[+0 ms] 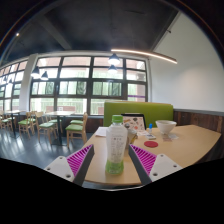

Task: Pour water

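- bottle [117, 145] stands upright between the fingers of the gripper [117, 158].
- fingers apart; contact with bottle cannot be confirmed.
- white cup [166, 127] sits beyond, on the table [190, 143].

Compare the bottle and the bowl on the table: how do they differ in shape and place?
The bottle is tall, upright and capped, with a green label; the bowl is low, wide and open. The bottle stands between the gripper's open fingers; the bowl sits beyond them. Both rest on the wooden table.
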Demonstrator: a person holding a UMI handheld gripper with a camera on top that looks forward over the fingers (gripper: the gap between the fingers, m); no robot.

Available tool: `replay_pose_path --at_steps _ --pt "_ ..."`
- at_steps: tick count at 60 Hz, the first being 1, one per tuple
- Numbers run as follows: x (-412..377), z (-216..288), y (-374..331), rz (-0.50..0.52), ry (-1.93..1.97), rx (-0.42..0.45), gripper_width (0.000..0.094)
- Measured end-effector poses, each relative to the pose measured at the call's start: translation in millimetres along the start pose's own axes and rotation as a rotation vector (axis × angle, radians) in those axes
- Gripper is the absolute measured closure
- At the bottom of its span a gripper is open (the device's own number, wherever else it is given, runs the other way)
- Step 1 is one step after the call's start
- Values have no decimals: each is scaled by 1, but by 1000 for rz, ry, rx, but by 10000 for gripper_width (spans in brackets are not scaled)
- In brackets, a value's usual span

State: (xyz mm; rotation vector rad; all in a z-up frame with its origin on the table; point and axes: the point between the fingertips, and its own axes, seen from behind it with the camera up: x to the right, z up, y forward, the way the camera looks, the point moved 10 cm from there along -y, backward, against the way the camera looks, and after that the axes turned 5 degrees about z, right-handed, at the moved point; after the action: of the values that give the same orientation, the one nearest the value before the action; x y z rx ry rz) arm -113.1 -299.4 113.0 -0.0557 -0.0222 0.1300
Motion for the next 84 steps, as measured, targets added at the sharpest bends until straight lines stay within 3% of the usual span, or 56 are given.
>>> replay_pose_path --at_steps 19,20,22,23,27,36,45,51,60,72,84 --pt "18 -5 99 -47 20 9 153" --pt "17 -5 103 -40 28 16 183" --pt "18 -7 108 -41 41 15 415" --pt "20 -9 111 -48 42 10 457" --pt "21 -10 114 -88 35 32 458" --pt "22 -9 117 -49 49 -7 459" --pt "18 -7 121 -26 6 12 617" --pt "6 -6 135 49 57 -1 654" --pt "-12 19 182 152 374 26 655" --pt "-2 72 242 208 1140 112 656" --pt "33 49 288 256 1803 149 657"
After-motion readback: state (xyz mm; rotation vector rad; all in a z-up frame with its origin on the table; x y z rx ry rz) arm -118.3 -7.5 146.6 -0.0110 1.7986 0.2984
